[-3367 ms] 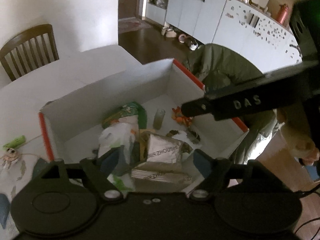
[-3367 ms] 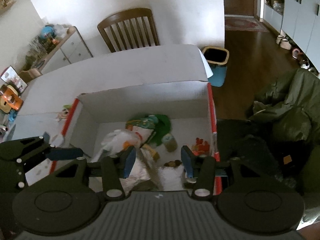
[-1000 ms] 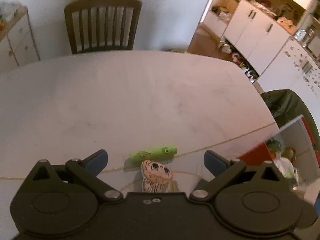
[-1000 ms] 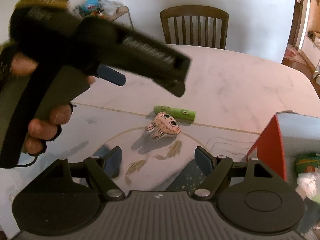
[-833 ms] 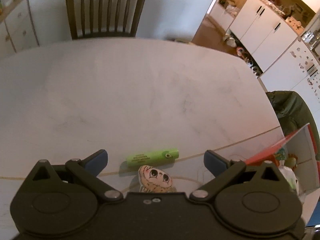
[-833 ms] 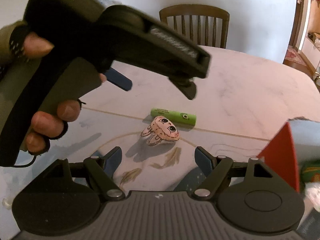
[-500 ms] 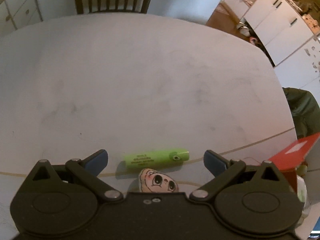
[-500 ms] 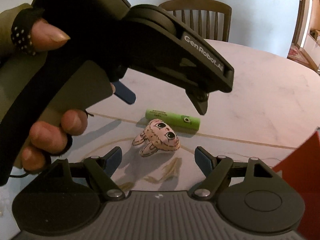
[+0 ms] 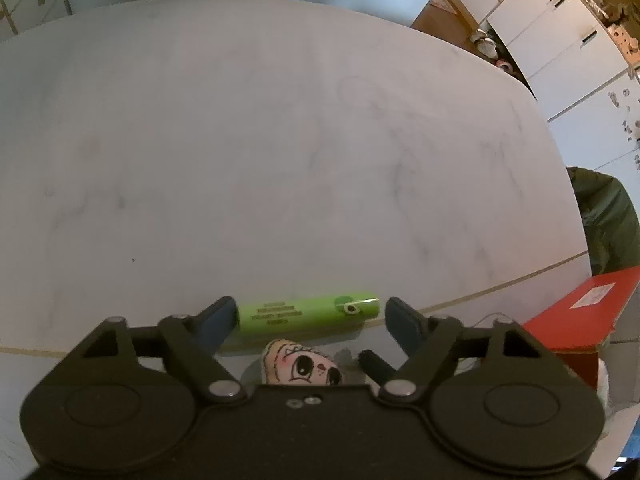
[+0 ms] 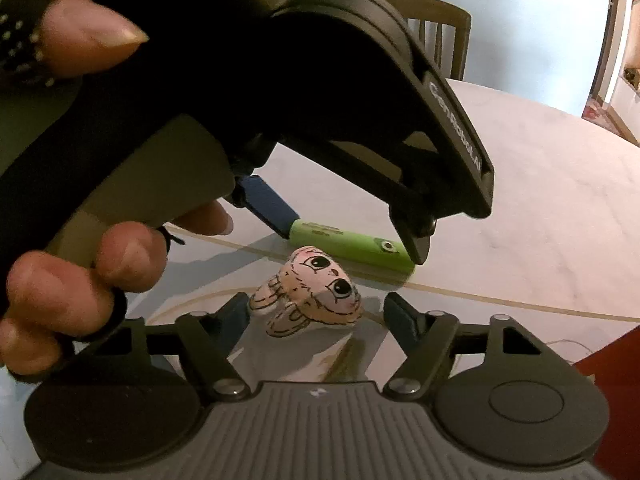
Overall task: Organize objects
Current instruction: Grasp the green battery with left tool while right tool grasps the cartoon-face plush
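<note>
A green tube (image 9: pixel 308 314) lies on the white table (image 9: pixel 280 140), lengthwise between the fingers of my left gripper (image 9: pixel 308 318). That gripper is open, its left pad at the tube's end and its right pad a little apart. A pink plush toy with big eyes (image 10: pixel 308 296) lies just in front of the tube (image 10: pixel 352 246), between the fingers of my open right gripper (image 10: pixel 318 314). In the right wrist view a hand (image 10: pixel 80 280) holds the left gripper (image 10: pixel 348 236) down over the tube. The toy (image 9: pixel 300 366) is half hidden under the left gripper's body.
A red box flap (image 9: pixel 580 308) stands at the right, close to both grippers, and its red side (image 10: pixel 612 380) shows in the right wrist view. A wooden chair (image 10: pixel 432 28) stands at the table's far side. White cabinets (image 9: pixel 560 40) line the far right.
My left gripper has dropped to the green tube and its fingers have narrowed around it. My right gripper has moved closer, so the plush toy now lies between its fingers.
</note>
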### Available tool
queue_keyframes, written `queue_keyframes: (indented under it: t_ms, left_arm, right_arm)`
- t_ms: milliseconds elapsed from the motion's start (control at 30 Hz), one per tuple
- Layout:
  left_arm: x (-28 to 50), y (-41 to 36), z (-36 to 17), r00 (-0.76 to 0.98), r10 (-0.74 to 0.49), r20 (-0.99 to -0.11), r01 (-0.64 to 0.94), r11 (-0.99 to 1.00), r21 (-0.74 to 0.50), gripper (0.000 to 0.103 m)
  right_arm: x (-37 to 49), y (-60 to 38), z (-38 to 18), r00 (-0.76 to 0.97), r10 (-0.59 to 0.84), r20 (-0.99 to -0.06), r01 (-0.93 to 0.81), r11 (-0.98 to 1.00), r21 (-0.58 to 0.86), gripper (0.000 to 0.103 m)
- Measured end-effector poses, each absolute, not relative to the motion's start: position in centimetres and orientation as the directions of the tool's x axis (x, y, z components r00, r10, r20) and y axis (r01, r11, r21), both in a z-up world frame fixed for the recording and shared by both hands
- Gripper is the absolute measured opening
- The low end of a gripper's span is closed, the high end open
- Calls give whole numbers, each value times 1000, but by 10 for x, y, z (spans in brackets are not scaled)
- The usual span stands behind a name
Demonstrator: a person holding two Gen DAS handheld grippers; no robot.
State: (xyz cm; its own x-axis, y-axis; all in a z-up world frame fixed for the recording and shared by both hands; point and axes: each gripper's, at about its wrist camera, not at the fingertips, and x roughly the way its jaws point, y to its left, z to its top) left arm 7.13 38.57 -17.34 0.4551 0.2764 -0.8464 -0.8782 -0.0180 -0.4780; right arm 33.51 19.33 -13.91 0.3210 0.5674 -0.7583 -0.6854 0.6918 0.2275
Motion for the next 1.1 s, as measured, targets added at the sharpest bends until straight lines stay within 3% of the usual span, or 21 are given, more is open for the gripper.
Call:
queue_keyframes:
  t_ms: [300, 400, 467, 533, 600, 833, 1100]
  left_arm:
    - [75, 389, -169, 459, 276, -845, -878, -7, -479, 44]
    - [73, 388, -170, 466, 273, -842, -874, -9, -487, 43]
    - [70, 388, -171, 473, 268, -839, -868, -20, -496, 51]
    - [69, 389, -171, 487, 263, -833, -861, -18, -509, 72]
    - [71, 389, -170, 483, 275, -831, -864, -6, -504, 81]
    - [88, 396, -165, 451, 263, -853, -882, -15, -470, 94]
    - [114, 401, -166, 357, 237, -903, -927, -26, -373, 96]
  right_arm:
    - [336, 196, -138, 324, 558, -764, -680, 699, 223, 58]
    - [334, 193, -135, 315, 562, -765, -673, 700, 236, 57]
    - [330, 188, -132, 310, 570, -761, -672, 698, 249, 57]
    - [326, 184, -129, 312, 570, -760, -673, 697, 247, 57]
    - [321, 179, -127, 308, 567, -764, -671, 698, 248, 57]
    - [306, 161, -123, 286, 566, -773, -665, 698, 265, 57]
    - [298, 147, -120, 283, 576, -767, -659, 698, 280, 57]
